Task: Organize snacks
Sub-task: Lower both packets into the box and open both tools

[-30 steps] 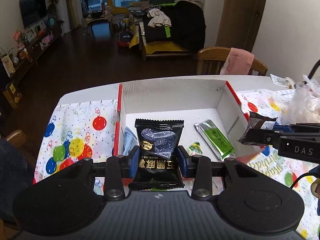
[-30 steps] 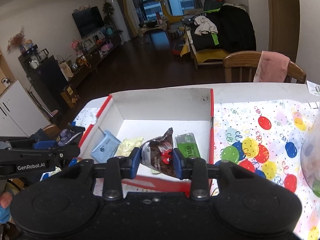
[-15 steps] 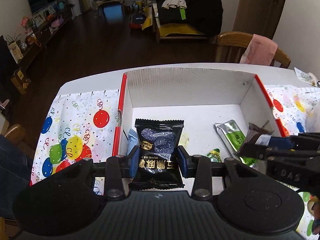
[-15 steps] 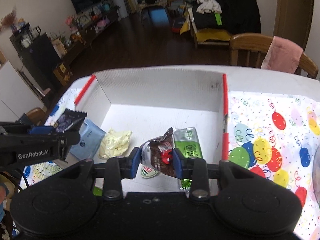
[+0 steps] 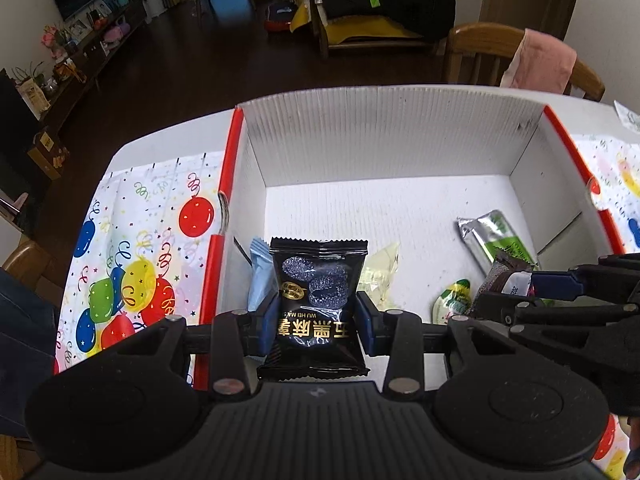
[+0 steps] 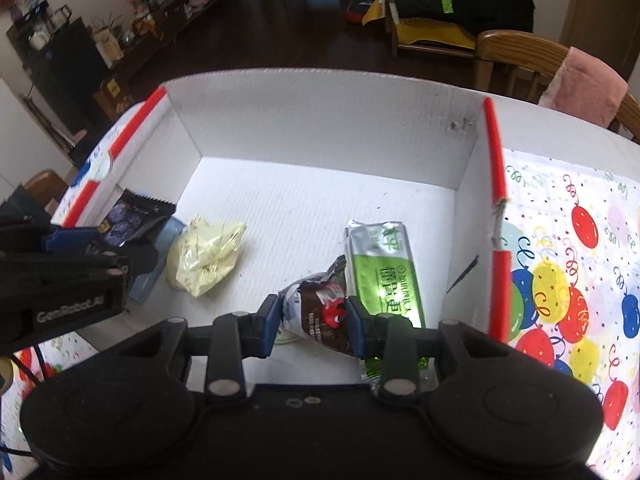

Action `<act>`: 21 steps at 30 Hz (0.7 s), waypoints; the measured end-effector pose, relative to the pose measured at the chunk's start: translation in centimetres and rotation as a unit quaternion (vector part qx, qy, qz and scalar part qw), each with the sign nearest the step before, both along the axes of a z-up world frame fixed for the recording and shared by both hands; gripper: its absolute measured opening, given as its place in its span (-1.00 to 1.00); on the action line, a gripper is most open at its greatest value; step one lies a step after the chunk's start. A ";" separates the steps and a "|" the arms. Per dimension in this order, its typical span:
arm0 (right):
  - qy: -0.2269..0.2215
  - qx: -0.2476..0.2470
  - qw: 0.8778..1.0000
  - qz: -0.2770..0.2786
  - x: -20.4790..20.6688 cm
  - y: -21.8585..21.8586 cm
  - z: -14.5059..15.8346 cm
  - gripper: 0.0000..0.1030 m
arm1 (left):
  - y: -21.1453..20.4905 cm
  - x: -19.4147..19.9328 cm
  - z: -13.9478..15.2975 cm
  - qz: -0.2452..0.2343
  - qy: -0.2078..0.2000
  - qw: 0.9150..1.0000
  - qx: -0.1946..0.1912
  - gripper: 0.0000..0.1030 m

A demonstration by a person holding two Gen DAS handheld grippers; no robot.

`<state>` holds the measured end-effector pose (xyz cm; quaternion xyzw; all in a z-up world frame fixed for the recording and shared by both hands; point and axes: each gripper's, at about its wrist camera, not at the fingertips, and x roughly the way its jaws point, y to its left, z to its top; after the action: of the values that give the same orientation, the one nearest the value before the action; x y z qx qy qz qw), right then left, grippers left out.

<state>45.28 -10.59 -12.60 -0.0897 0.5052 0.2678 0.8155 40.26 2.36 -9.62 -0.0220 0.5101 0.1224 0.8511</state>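
- Left gripper: jaws part-closed, pads pressed on both side edges of the black sesame pkt. Pkt stands upright in the grip, over the near-left part of the box.
- Right gripper: jaws narrower, clamped on the brown choc pkt, which sits tilted and crumpled between the pads, over the near-right part of the box floor.
- Handling, my read: both pkts light, soft film, puffy w/ air. Film looks glossy, so prob slippery; a hard squeeze could crush what's inside. Side-edge pinch near the lower half, as now, seems right; the sealed crimp ends would be a firmer hold.
- Black pkt looks flat and fairly stiff, shd drop flat. Brown one is already creased, likely to flop or roll on release.
- Already on the box floor: blue sachet against the left wall, pale yellow pkt next to it, green bar nearer the right wall, small green-white pkt at the near edge.
- Hidden / unclear: blue sachet mostly behind the black pkt in the left view; near wall of the box blocked by both gripper bodies; green bar's near end goes under the right gripper.
- Can't tell how high either pkt hangs above the floor, or whether brown pkt touches the green bar.
- Small print on wrappers unreadable. Hands mostly out of frame.
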 end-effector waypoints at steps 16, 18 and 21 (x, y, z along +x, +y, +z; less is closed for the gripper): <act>0.001 -0.025 1.000 0.008 -0.2 0.2 -0.8 -0.30 | 0.0 0.1 -1.6 -0.012 0.017 1.000 0.008 -0.24; 0.002 -0.022 1.000 0.006 -0.2 0.1 -0.7 -0.29 | 0.0 0.0 -1.6 -0.010 0.016 1.000 0.007 -0.24; -0.001 -0.016 1.000 0.002 -0.3 -0.3 -0.3 -0.27 | 0.0 -0.2 -1.3 -0.010 0.010 1.000 0.005 -0.24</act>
<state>45.02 -10.88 -12.91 -0.1040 0.5086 0.2616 0.8137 40.01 2.34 -10.90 -0.0113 0.5179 0.1165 0.8474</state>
